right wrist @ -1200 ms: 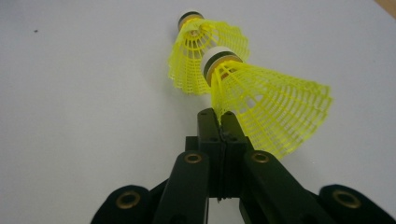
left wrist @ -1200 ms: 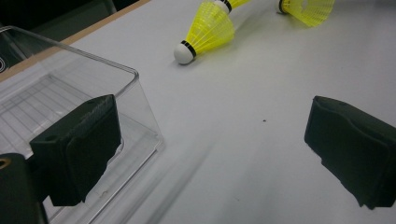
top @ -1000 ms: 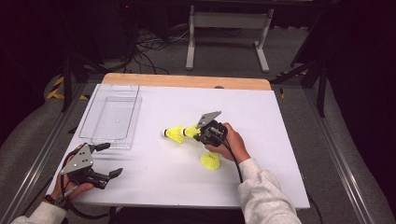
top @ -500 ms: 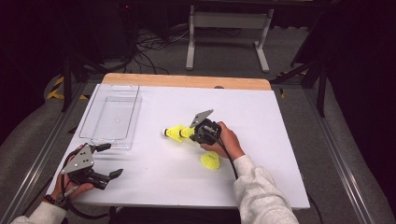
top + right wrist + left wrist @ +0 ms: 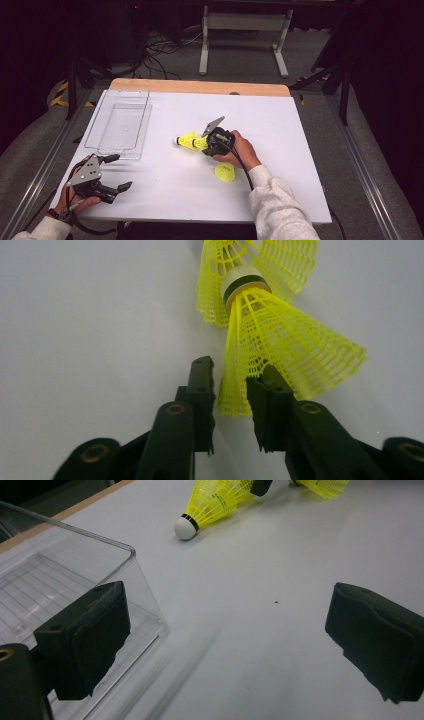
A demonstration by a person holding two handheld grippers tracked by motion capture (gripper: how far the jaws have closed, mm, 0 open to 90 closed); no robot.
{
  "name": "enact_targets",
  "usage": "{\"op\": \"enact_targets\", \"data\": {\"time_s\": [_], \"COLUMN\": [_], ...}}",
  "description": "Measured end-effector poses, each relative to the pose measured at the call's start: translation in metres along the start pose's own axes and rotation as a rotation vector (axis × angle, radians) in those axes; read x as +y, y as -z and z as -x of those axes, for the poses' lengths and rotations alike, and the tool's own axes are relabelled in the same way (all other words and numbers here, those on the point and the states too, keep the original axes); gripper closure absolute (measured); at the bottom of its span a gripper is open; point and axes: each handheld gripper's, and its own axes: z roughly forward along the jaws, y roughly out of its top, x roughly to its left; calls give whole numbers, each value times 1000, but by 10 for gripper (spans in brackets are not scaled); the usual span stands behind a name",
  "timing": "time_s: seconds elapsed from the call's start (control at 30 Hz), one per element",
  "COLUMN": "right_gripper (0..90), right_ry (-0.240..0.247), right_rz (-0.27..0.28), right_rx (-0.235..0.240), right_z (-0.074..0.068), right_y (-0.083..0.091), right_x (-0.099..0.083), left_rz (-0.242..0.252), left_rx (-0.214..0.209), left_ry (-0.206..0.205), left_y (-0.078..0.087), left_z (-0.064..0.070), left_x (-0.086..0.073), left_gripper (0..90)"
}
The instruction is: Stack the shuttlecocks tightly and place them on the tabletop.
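My right gripper (image 5: 207, 142) (image 5: 230, 390) is shut on the skirt rim of a yellow shuttlecock (image 5: 285, 340) at the table's middle. That shuttlecock's white cork pokes into the skirt of a second yellow shuttlecock (image 5: 260, 265) (image 5: 186, 141) (image 5: 212, 505), which lies on the white tabletop with its cork to the left. A third yellow shuttlecock (image 5: 225, 171) (image 5: 325, 485) rests just in front of the right hand. My left gripper (image 5: 114, 172) (image 5: 227, 630) is held wide open near the front left corner, with nothing between its pads.
A clear plastic tray (image 5: 120, 125) (image 5: 65, 565) lies at the left of the table, its near corner close to my left gripper's left pad (image 5: 82, 635). The white tabletop (image 5: 280, 120) ends in a wooden strip at the back.
The right gripper has slid left with its shuttlecock, closing on the one lying ahead of it. The left gripper has stayed in place.
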Motion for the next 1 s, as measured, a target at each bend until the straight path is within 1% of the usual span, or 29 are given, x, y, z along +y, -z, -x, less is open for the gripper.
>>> {"op": "enact_targets", "data": {"time_s": [0.03, 0.07, 0.13, 0.17, 0.2, 0.23, 0.27, 0.3, 0.33, 0.37, 0.4, 0.43, 0.47, 0.57, 0.63, 0.7, 0.87, 0.9, 1.0], "right_gripper": [680, 635, 629, 630, 650, 650, 729, 750, 750, 805, 835, 883, 895, 900, 900, 900, 900, 900, 900], "right_ry": [-9, -17, -24, -33, -37, -37, -47, -47, -47, -44, -42, -38, -33, -23, -20, -14, -8, -10, -4], "right_rz": [-3, -2, 5, 20, 38, 38, 65, 73, 73, 82, 79, 76, 75, 75, 82, 94, 105, 110, 104], "right_rx": [-2, -9, -5, -8, 0, 0, 6, 9, 9, 20, 22, 24, 24, 28, 18, 18, 3, 14, 14], "right_z": [0, 1, 2, 3, 3, 3, 4, 4, 4, 3, 2, 2, 1, -2, -4, -5, -7, -7, -7], "right_y": [1, 2, 3, 7, 9, 9, 13, 15, 15, 16, 16, 15, 15, 15, 16, 17, 18, 18, 16], "right_x": [0, -1, -2, -3, -3, -3, -3, -3, -3, -2, -1, 0, 0, 2, 4, 6, 10, 12, 14], "left_rz": [0, -1, -1, -1, -2, -2, -2, -3, -3, -4, -5, -8, -8, -7, -8, -7, -10, -9, -11], "left_rx": [1, 0, 1, 1, 2, 2, 2, 3, 3, 1, 0, -1, -1, 0, 1, -1, 2, 1, 1], "left_ry": [-1, 0, -1, -1, -1, -1, -1, -2, -2, 1, 2, 1, 1, 2, 2, 2, 1, 0, 0], "left_y": [0, 0, 0, 0, 0, 0, 0, 0, 0, 0, -1, -1, -1, -1, -1, -1, -1, -1, -2], "left_z": [0, 0, 0, 0, 0, 0, 0, 0, 0, 0, 0, 0, 0, 0, 0, 0, 0, 0, 0], "left_x": [0, 0, 0, 0, 0, 0, 0, 0, 0, 0, 0, 0, 0, 0, 0, 0, 0, 0, 0], "left_gripper": [52, 52, 52, 52, 52, 52, 52, 51, 52, 51, 51, 52, 51, 51, 52, 52, 54, 54, 54]}}
